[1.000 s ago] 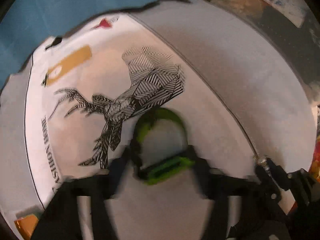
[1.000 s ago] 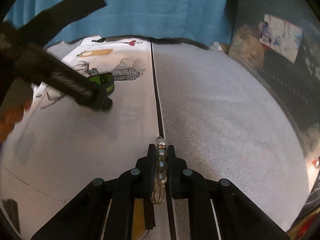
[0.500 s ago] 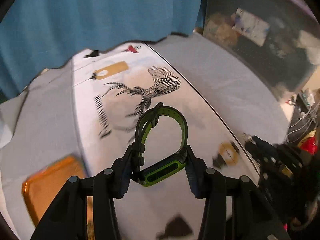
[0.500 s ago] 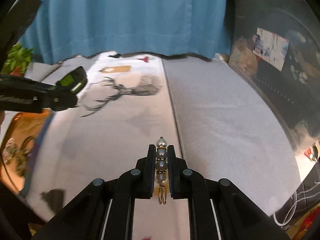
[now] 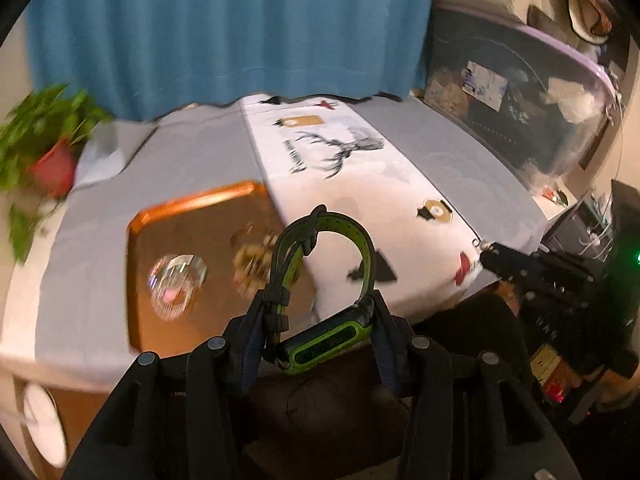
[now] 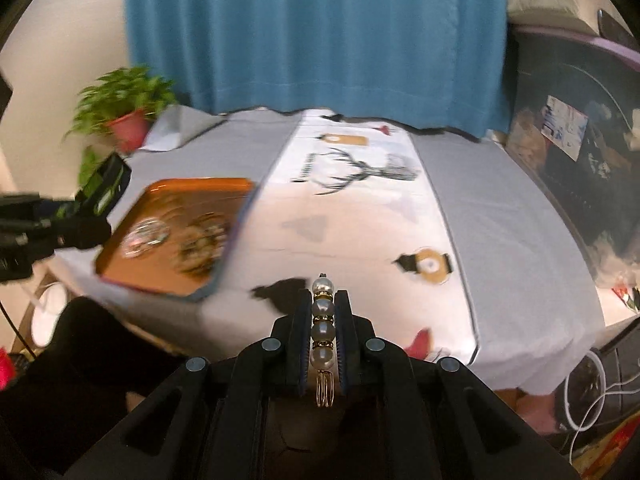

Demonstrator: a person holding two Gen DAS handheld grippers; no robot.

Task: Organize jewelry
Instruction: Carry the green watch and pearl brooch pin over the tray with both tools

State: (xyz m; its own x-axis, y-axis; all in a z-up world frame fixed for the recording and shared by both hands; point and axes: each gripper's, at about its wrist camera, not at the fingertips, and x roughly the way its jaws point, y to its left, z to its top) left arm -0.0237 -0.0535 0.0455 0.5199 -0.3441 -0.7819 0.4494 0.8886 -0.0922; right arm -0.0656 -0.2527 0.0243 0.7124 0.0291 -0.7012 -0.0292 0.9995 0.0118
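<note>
My left gripper (image 5: 318, 330) clamps a green-and-black fitness band (image 5: 325, 338); my right gripper (image 6: 325, 334) pinches a pearl-beaded gold hair clip (image 6: 322, 330).

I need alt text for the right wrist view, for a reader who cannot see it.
The right gripper is shut on a pearl hair clip, held above the near edge of a table under a grey and white cloth. To the left, an orange tray holds blurred jewelry, and the left gripper carries a green and black watch.
</note>
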